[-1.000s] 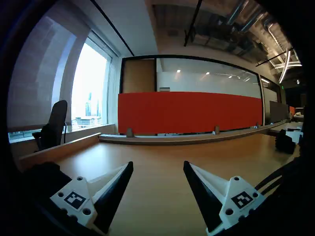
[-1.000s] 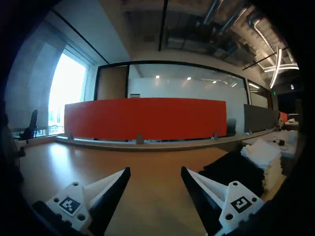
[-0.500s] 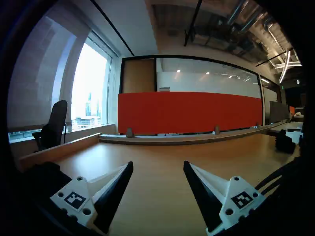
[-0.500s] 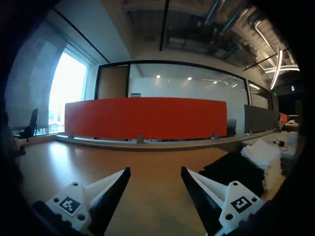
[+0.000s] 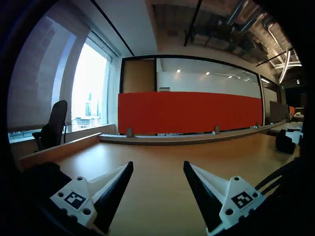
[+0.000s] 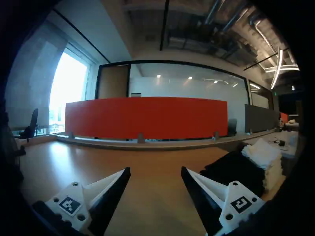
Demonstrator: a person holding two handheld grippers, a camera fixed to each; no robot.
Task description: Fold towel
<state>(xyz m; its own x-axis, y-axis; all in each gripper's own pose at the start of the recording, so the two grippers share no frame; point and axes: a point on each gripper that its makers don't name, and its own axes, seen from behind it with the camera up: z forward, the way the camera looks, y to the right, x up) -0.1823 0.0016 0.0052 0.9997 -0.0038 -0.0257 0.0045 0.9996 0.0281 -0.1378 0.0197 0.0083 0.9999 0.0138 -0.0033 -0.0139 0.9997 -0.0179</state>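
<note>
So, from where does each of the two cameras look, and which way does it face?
Left gripper view: rides on the left gripper, low over the light wooden table, facing the long red partition panel; bright window and black office chair at left; its own two fingers show, apart and empty.
Right gripper view: rides on the right gripper, low over the table, facing the panel; its own open fingers show; pile of folded black and white towels at right.
Shared: table, panel, window.
</note>
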